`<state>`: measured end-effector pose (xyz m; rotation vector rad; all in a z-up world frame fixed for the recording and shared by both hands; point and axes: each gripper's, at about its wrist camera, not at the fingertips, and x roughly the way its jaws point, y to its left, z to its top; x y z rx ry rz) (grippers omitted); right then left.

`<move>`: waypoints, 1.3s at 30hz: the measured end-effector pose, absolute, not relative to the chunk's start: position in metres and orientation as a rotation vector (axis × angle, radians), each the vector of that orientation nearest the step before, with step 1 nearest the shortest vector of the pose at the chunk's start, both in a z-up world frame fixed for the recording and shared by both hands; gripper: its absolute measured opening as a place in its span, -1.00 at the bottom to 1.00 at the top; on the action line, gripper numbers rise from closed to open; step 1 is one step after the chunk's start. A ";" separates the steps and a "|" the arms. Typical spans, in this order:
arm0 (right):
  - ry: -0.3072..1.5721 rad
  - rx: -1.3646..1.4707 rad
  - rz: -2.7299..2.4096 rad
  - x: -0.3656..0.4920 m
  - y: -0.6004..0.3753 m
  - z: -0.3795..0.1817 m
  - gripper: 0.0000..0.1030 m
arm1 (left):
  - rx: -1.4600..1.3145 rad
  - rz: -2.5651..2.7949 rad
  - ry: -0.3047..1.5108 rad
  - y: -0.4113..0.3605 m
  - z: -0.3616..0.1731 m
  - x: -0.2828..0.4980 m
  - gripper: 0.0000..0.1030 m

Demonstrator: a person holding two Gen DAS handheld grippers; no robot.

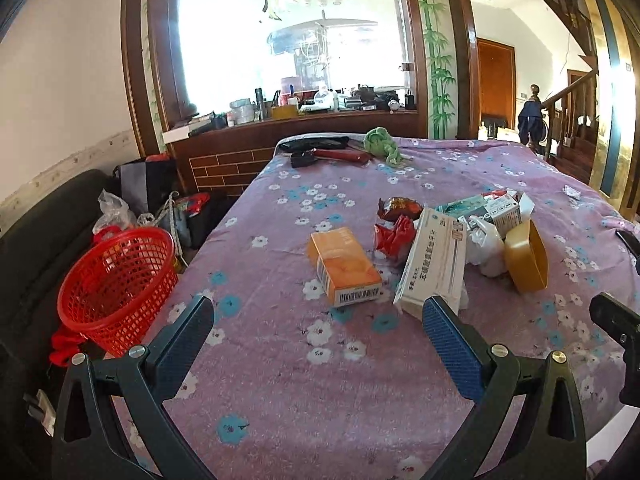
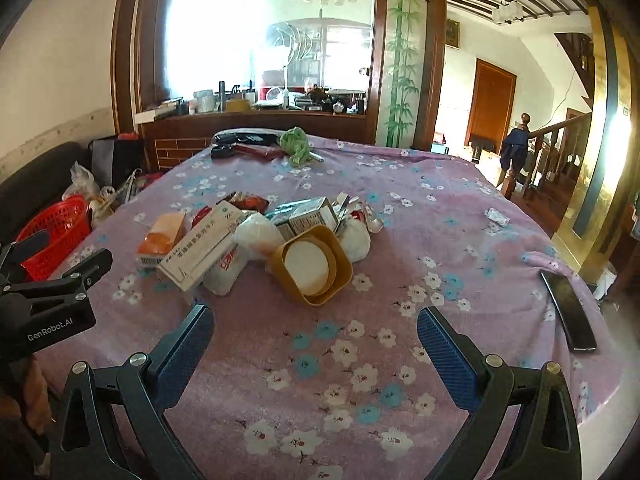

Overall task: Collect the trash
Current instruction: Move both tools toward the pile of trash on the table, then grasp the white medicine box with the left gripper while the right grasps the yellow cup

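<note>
A pile of trash lies mid-table on the purple flowered cloth (image 1: 280, 360): an orange box (image 1: 344, 266), a white medicine box (image 1: 434, 262), red wrappers (image 1: 394, 234), a white plastic bag (image 1: 486, 246), a small carton (image 1: 502, 210) and a tan square cup (image 1: 526, 256) on its side. The right wrist view has the same heap, with the tan cup (image 2: 312, 264) nearest and the white medicine box (image 2: 200, 250) to its left. My left gripper (image 1: 320, 316) is open just short of the orange box. My right gripper (image 2: 316, 322) is open just before the cup. A red mesh basket (image 1: 114, 286) stands off the table's left edge.
At the far end lie a green cloth (image 1: 380, 142), a red-handled tool (image 1: 340, 156) and a dark case (image 1: 316, 143). A black phone (image 2: 568, 310) rests near the right edge, a small packet (image 2: 496, 216) beyond it. Bags crowd the floor behind the basket. A wooden counter backs the table.
</note>
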<state>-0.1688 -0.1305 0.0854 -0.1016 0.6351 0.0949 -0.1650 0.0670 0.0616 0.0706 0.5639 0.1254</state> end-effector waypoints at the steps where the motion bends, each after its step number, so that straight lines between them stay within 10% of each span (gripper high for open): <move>1: 0.640 -0.105 0.094 -0.169 -0.130 0.085 1.00 | 0.070 0.126 0.565 0.067 0.061 -0.165 1.00; 30: 0.684 -0.108 0.095 -0.162 -0.129 0.073 0.99 | 0.067 0.095 0.598 0.066 0.058 -0.161 1.00; 39: 0.692 -0.074 0.155 -0.155 -0.140 0.071 0.45 | 0.045 -0.063 0.673 0.057 0.061 -0.139 1.00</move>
